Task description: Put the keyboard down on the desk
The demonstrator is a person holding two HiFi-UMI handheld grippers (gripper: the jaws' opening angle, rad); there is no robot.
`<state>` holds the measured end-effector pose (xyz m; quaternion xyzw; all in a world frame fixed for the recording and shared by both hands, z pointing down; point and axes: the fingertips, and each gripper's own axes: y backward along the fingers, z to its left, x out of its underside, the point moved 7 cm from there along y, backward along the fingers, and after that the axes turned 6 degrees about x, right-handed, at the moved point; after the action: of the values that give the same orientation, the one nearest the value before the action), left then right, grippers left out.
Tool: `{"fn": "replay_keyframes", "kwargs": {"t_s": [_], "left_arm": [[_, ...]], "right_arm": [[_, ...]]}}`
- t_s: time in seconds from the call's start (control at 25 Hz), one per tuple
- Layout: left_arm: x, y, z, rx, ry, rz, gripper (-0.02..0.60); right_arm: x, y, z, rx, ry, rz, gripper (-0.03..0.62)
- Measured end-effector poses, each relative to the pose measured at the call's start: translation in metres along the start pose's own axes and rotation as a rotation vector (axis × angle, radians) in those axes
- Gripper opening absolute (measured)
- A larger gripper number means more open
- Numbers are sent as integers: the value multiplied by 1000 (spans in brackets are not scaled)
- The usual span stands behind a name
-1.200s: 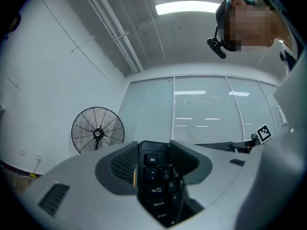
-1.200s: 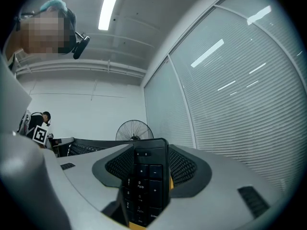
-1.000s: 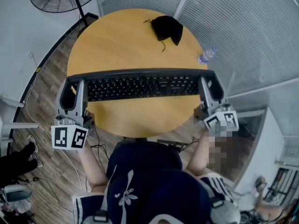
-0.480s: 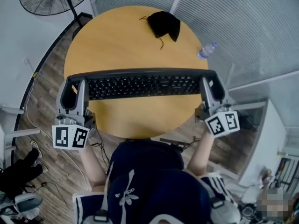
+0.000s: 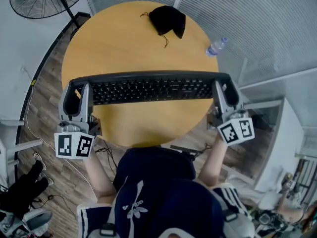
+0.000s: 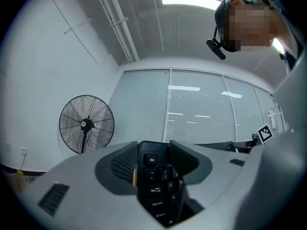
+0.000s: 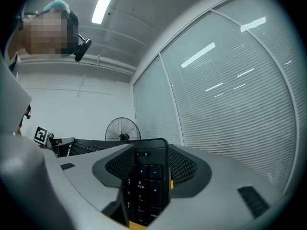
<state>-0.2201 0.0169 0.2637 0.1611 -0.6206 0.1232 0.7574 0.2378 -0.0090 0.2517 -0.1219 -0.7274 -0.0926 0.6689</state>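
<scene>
In the head view, I have the long black keyboard held crosswise over the near half of the round wooden table. The left gripper is on its left end and the right gripper on its right end. From this steep angle I cannot tell whether the underside touches the tabletop; I judge it is held just above. A crumpled black cloth lies at the far edge, and a clear plastic water bottle lies at the right rim. Both are well apart from the keyboard.

In the left gripper view, the jaws are closed onto the end of the keyboard with the Esc key. They are parted only by the board's thickness, and the key rows run between the pads. A black standing fan stands off against the wall.

In the right gripper view, it is the same on the number-pad end. The jaws clamp the board from both faces, with the keys showing between them.

So I take this as the carry-and-lower step, with the set-down not yet done. Next I need to bring both ends down together and level, so that neither corner lands first. The bare wood under the board looks free to take it. Only once it rests flat should I open both jaws and draw them out sideways.
</scene>
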Motion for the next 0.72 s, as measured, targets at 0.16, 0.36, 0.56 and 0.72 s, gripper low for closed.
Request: {"fn": "replay_keyframes", "kwargs": {"t_s": [0.16, 0.36, 0.56, 0.72], "left_arm": [[15, -6, -1, -2, 15, 36, 198], [41, -9, -5, -13, 43, 97, 198], [68, -10, -3, -35, 64, 168, 198], [90, -10, -13, -46, 71, 212, 198]], "right_arm": [[14, -3, -10, 8, -8, 23, 221], [39, -2, -24, 19, -40, 82, 221], [66, -7, -32, 14, -51, 158, 219], [93, 1, -47, 19, -98, 193, 221]]}}
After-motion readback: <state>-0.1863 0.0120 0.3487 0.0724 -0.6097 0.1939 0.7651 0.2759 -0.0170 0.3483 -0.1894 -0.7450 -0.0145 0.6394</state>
